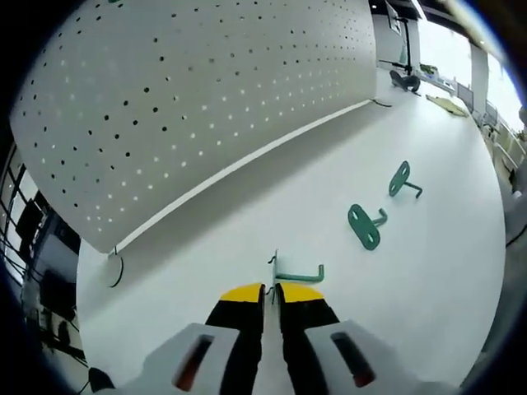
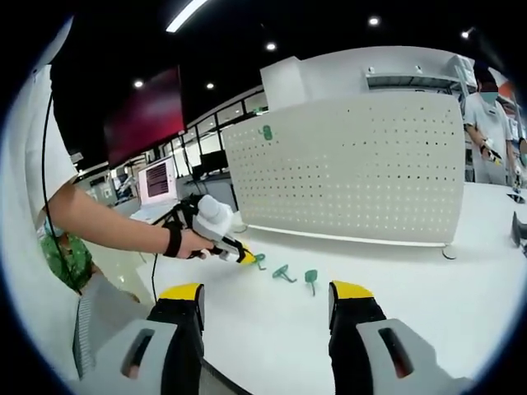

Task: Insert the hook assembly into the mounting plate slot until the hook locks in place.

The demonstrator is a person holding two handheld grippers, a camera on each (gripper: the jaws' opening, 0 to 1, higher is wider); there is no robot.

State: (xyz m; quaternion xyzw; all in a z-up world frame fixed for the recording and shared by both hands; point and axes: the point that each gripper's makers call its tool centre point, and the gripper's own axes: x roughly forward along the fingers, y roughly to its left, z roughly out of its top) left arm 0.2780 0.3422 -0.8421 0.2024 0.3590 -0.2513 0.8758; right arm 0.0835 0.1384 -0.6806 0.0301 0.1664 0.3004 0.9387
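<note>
My left gripper (image 1: 270, 288) is shut on a green hook (image 1: 298, 273); its flat plate stands edge-on between the yellow tips and its bent arm points right. It hovers low over the white table (image 1: 247, 214), in front of the white pegboard (image 1: 189, 90). Two more green hooks (image 1: 364, 226) (image 1: 402, 179) lie on the table to the right. In the right gripper view, my right gripper (image 2: 268, 292) is open and holds nothing. Beyond it a hand holds the left gripper (image 2: 224, 239) with its hook (image 2: 259, 262), beside the two loose hooks (image 2: 284, 272) (image 2: 311, 278). One green hook (image 2: 266, 132) hangs high on the pegboard (image 2: 354, 173).
The pegboard stands upright on small feet (image 1: 115, 267) along the table's far side. A person (image 2: 490, 115) stands at the far right behind the table. Monitors (image 2: 156, 181) and desks sit at the left. Small objects (image 1: 405, 80) lie at the table's far end.
</note>
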